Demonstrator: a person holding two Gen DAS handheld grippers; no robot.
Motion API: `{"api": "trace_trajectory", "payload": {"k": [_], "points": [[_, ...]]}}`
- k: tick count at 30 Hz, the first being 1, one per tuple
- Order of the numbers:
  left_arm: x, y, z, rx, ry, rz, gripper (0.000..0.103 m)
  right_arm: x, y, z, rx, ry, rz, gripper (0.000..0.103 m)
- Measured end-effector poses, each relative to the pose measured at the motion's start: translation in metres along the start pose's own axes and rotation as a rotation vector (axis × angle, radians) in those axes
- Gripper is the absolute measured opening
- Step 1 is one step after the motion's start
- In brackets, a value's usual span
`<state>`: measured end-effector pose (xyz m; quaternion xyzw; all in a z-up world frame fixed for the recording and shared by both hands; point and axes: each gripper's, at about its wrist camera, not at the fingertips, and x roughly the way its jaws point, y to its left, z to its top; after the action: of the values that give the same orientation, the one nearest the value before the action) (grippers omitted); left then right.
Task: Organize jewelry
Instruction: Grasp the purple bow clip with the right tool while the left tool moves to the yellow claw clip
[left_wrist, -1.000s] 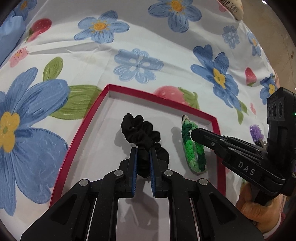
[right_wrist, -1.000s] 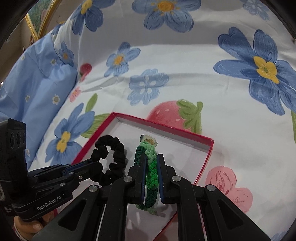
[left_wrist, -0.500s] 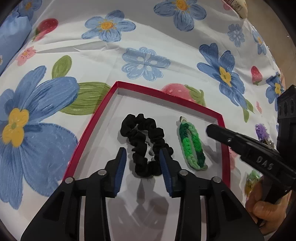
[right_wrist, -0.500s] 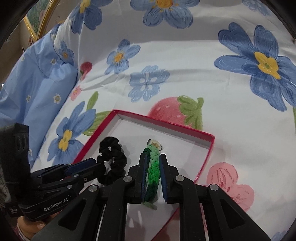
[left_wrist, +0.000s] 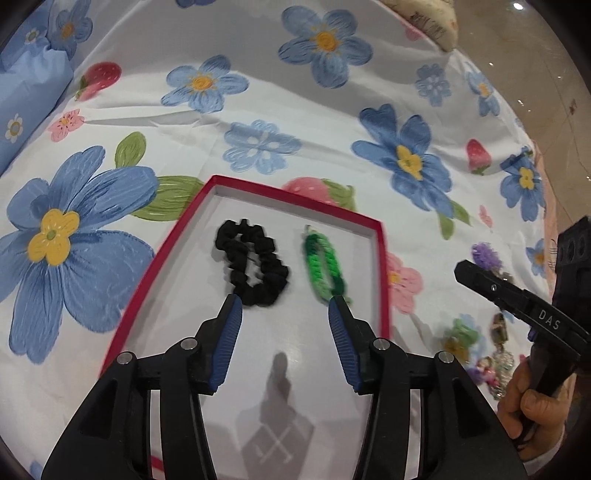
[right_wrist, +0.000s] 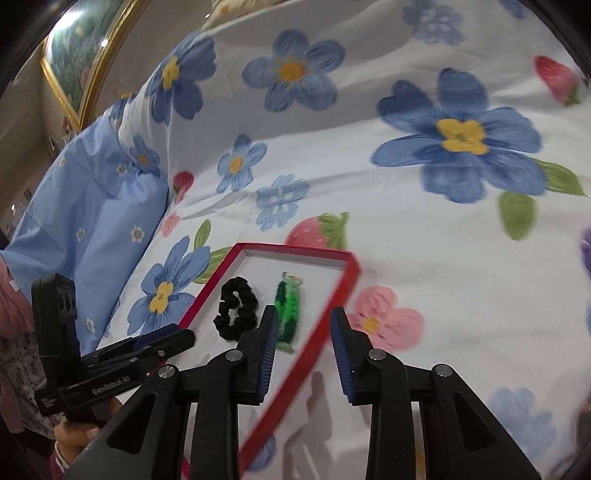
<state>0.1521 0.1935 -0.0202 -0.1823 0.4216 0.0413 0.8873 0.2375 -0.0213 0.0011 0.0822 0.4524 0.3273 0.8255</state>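
A shallow red-rimmed box (left_wrist: 295, 197) with a white floor lies on the flowered sheet. Side by side in it lie a black scrunchie (left_wrist: 275, 271) and a green braided bracelet (left_wrist: 316, 260). My left gripper (left_wrist: 285, 301) hovers just short of both, its jaws opening with nothing between the pads. My right gripper (right_wrist: 304, 312) is over the box's right rim (right_wrist: 295, 252), jaws opening and empty. From there the bracelet (right_wrist: 288, 306) and scrunchie (right_wrist: 249, 308) lie ahead and to the left. Each gripper also shows in the other's view: right gripper (left_wrist: 461, 267), left gripper (right_wrist: 188, 336).
Several loose pieces lie on the sheet right of the box: a purple one (left_wrist: 487, 254), a green flower (left_wrist: 461, 332) and blurred beaded items (left_wrist: 498, 354). A person's hand (left_wrist: 528, 398) holds the right gripper. A blue pillow (right_wrist: 92, 206) lies at the left.
The left jaws let go of the scrunchie and the right jaws let go of the bracelet. Both grippers opened and drew back and up; the right one shifted rightward toward the box's edge.
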Motion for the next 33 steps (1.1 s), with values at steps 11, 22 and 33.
{"api": "trace_trajectory", "payload": {"k": [11, 22, 33], "points": [[-0.014, -0.056, -0.033, 0.056, 0.022, -0.108, 0.048, -0.086, -0.057, -0.033, 0.094, -0.093, -0.095, 0.037], [-0.011, -0.104, -0.052, 0.129, 0.066, -0.162, 0.052, -0.142, -0.104, -0.072, 0.164, -0.12, -0.196, 0.044], [0.008, -0.151, -0.059, 0.234, 0.113, -0.183, 0.053, -0.161, -0.131, -0.103, 0.205, -0.097, -0.224, 0.047]]}}
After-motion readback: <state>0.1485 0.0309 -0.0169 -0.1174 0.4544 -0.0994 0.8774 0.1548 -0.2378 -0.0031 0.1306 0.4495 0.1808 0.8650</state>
